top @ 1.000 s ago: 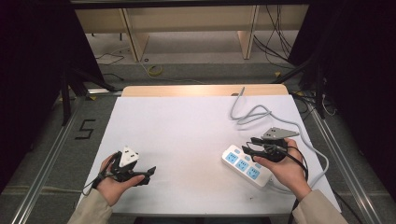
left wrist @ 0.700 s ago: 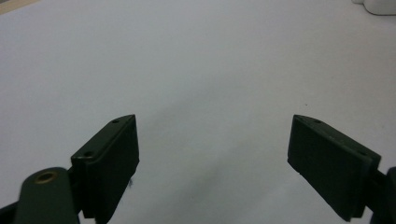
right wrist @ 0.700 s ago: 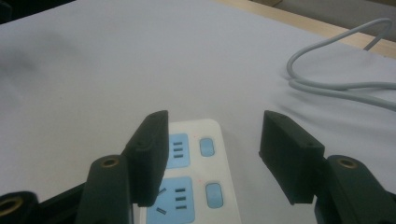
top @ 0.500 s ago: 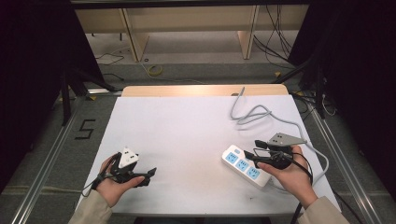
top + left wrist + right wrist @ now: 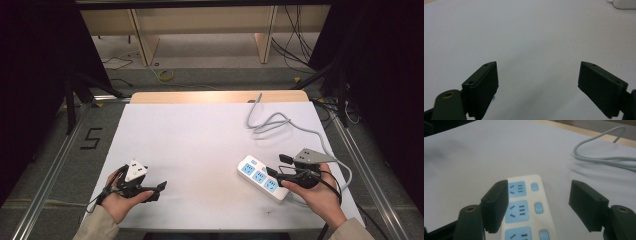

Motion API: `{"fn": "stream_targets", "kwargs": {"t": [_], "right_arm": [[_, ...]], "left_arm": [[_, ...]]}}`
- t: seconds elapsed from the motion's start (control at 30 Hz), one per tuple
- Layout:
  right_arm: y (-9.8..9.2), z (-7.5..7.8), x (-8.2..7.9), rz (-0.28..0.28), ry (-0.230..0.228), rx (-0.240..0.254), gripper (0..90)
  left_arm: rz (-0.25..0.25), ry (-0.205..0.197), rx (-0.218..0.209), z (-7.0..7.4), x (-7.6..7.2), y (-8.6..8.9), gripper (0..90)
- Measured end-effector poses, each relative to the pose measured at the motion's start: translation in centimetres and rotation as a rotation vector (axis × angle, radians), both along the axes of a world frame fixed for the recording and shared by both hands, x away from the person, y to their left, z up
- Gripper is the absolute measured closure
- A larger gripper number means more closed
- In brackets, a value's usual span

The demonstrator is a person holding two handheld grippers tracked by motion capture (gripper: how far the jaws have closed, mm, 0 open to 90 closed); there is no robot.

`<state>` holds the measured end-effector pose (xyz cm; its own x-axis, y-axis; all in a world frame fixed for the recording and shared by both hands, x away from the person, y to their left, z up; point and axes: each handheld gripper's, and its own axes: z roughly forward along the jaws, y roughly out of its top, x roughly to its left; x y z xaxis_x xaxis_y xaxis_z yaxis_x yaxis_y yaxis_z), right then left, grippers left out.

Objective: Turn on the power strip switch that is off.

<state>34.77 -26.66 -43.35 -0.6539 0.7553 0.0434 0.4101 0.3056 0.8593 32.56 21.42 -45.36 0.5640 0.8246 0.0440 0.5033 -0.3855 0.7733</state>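
Note:
A white power strip (image 5: 260, 177) with blue sockets lies flat near the table's right front; its grey cable (image 5: 272, 122) loops away toward the far edge. My right gripper (image 5: 276, 165) hovers just over the strip's right end, and its jaws have just been opening. In the right gripper view the strip (image 5: 524, 205) lies below and between the wide-spread jaws of the right gripper (image 5: 540, 203), and neither pad presses on it. My left gripper (image 5: 157, 189) rests in a hand at the left front, open over bare table (image 5: 529, 37) with nothing between its jaws.
The white table top (image 5: 200, 140) has a wooden strip (image 5: 215, 96) along its far edge. The cable (image 5: 599, 157) curls over the right rear. Metal rails (image 5: 60, 165) run along both sides, with dark floor and shelving legs beyond. One corner of the strip (image 5: 624, 3) shows in the left gripper view.
My right hand has drawn back slightly toward the near right edge and its jaws have spread wider. The power strip stays where it was. The left hand has not moved.

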Motion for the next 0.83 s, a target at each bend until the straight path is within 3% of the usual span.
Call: {"fn": "stream_targets", "kwargs": {"t": [0.33,0.83], "right_arm": [[-1.1,-0.3,-1.1,-0.016,0.004,0.008,31.1],[-1.5,-0.5,-1.3,-0.027,-0.002,0.018,29.5]], "left_arm": [[0.002,-0.002,-0.003,-0.1,0.0,-0.1,16.2],[0.004,0.002,0.002,-0.1,0.3,-0.2,16.3]]}}
